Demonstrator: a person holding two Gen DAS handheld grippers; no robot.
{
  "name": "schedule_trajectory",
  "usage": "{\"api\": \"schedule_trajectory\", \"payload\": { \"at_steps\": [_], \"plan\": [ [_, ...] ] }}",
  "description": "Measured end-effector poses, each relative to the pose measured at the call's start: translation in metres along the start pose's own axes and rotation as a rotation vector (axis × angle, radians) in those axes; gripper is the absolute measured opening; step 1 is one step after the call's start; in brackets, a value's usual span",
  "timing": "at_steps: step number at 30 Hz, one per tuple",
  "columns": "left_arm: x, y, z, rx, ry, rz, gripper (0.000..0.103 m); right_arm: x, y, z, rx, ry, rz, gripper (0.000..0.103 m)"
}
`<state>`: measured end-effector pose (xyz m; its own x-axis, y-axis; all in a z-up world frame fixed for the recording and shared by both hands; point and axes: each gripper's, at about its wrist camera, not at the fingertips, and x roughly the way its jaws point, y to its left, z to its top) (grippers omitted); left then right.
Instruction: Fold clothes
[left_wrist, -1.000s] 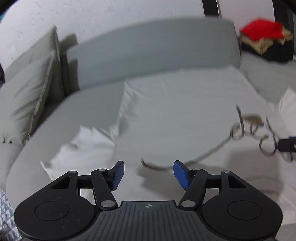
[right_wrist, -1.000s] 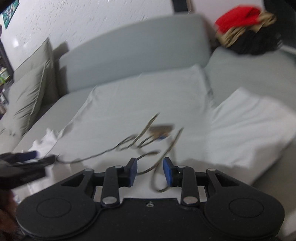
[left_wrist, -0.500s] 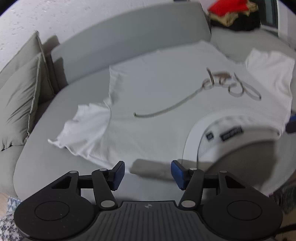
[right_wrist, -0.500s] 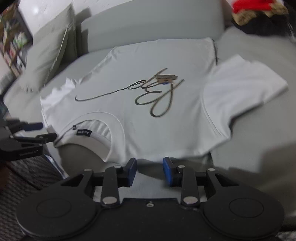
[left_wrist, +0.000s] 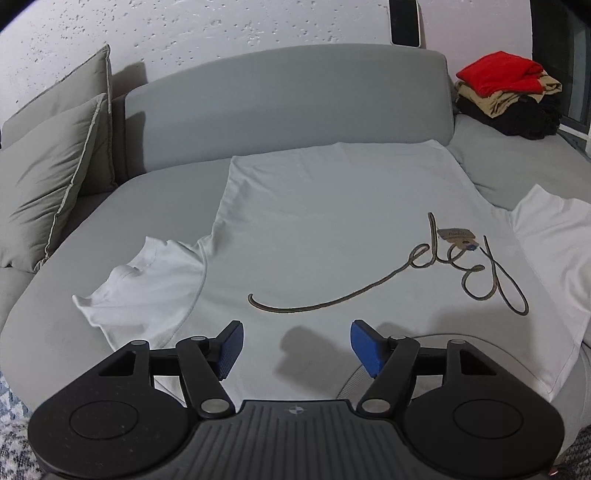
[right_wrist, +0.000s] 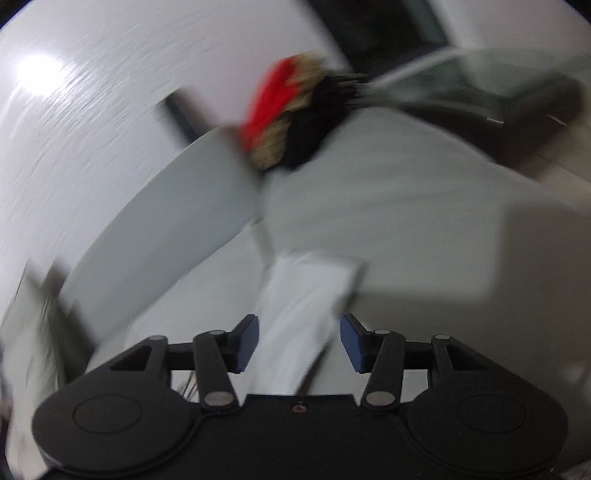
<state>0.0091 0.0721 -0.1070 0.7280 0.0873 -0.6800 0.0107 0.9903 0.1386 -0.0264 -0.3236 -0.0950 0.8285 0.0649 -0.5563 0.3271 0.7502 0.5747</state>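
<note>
The white T-shirt (left_wrist: 332, 221) lies spread flat on the grey sofa (left_wrist: 288, 99), printed side up. Its long axis runs near to far: collar at the near edge, hem at the far edge against the backrest. One sleeve extends left, crumpled; the other extends right.

The left gripper (left_wrist: 295, 345) is held level above the shirt's near shoulder area, pointing toward the backrest. Its blue pads (left_wrist: 364, 347) are spread wide and released, gripping nothing.

The right gripper (right_wrist: 299, 341) is rolled sideways; its view is motion-blurred. Its pads are apart and released, with the right sleeve (right_wrist: 303, 314) lying between them. Contact cannot be determined.

A stack of folded clothes (left_wrist: 509, 96) sits at the far right. Two grey cushions (left_wrist: 48, 177) stand at the left.
</note>
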Motion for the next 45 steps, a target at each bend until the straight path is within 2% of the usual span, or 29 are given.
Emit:
{"api": "schedule_trajectory", "payload": {
  "at_steps": [4,11,12,13,14,18,19,22,26,28,29,30,31,33,34,36,37,38,39,41,43,45],
  "plan": [
    [0.001,0.002,-0.002,-0.002,0.005,-0.003,0.067,0.022,-0.026,0.023,0.115,0.046,-0.024,0.036],
    [0.0,0.005,-0.003,-0.013,0.01,-0.006,0.067,0.054,-0.017,0.031,0.013,0.078,-0.043,0.03],
    [-0.001,0.005,-0.003,-0.01,0.007,-0.004,0.067,0.057,-0.014,0.031,-0.007,0.073,-0.051,0.021],
    [-0.002,0.005,-0.003,-0.009,0.003,-0.001,0.067,0.058,-0.012,0.031,-0.017,0.061,-0.061,0.006],
    [-0.003,0.006,-0.003,-0.009,-0.002,0.002,0.067,0.056,-0.012,0.031,-0.015,0.043,-0.073,0.002],
    [-0.007,0.009,-0.004,-0.008,-0.016,0.01,0.067,0.044,0.006,0.028,-0.07,-0.063,-0.058,0.002],
    [-0.008,0.01,-0.005,-0.009,-0.019,0.011,0.067,0.041,0.015,0.025,-0.109,-0.087,-0.052,0.002],
    [-0.009,0.014,-0.005,-0.016,-0.021,0.01,0.067,0.034,0.063,0.003,-0.358,-0.121,-0.025,0.002],
    [-0.009,0.02,-0.006,-0.03,-0.019,0.013,0.067,0.03,0.13,-0.053,-0.765,-0.101,0.032,0.002],
    [-0.009,0.023,-0.007,-0.041,-0.016,0.016,0.067,0.03,0.152,-0.088,-0.964,-0.051,0.074,0.002],
    [-0.009,0.025,-0.007,-0.048,-0.015,0.016,0.067,0.033,0.157,-0.103,-1.042,0.007,0.089,0.003],
    [-0.009,0.026,-0.007,-0.053,-0.013,0.018,0.067,0.036,0.162,-0.118,-1.119,0.065,0.104,0.008],
    [-0.009,0.027,-0.007,-0.058,-0.013,0.019,0.067,0.037,0.163,-0.127,-1.156,0.104,0.116,0.017],
    [-0.009,0.029,-0.008,-0.066,-0.011,0.019,0.067,0.035,0.155,-0.13,-1.134,0.139,0.132,0.031],
    [-0.009,0.03,-0.008,-0.068,-0.009,0.019,0.067,0.034,0.15,-0.125,-1.087,0.142,0.133,0.034],
    [-0.007,0.031,-0.008,-0.071,-0.005,0.018,0.067,0.034,0.136,-0.098,-0.905,0.114,0.101,0.033],
    [-0.006,0.03,-0.007,-0.073,-0.001,0.017,0.067,0.04,0.129,-0.083,-0.814,0.095,0.056,0.019],
    [-0.004,0.03,-0.007,-0.075,0.004,0.016,0.067,0.047,0.122,-0.072,-0.749,0.08,0.004,0.012],
    [-0.002,0.029,-0.006,-0.076,0.01,0.015,0.067,0.054,0.116,-0.067,-0.72,0.082,-0.039,0.008],
    [0.004,0.025,-0.007,-0.059,0.034,0.021,0.067,0.07,0.105,-0.067,-0.721,0.128,-0.107,0.008],
    [0.009,0.02,-0.009,-0.036,0.062,0.027,0.067,0.088,0.099,-0.078,-0.776,0.225,-0.181,0.008],
    [0.016,0.016,-0.012,-0.01,0.103,0.025,0.064,0.094,0.092,-0.095,-0.848,0.293,-0.296,0.001]
  ]
}}
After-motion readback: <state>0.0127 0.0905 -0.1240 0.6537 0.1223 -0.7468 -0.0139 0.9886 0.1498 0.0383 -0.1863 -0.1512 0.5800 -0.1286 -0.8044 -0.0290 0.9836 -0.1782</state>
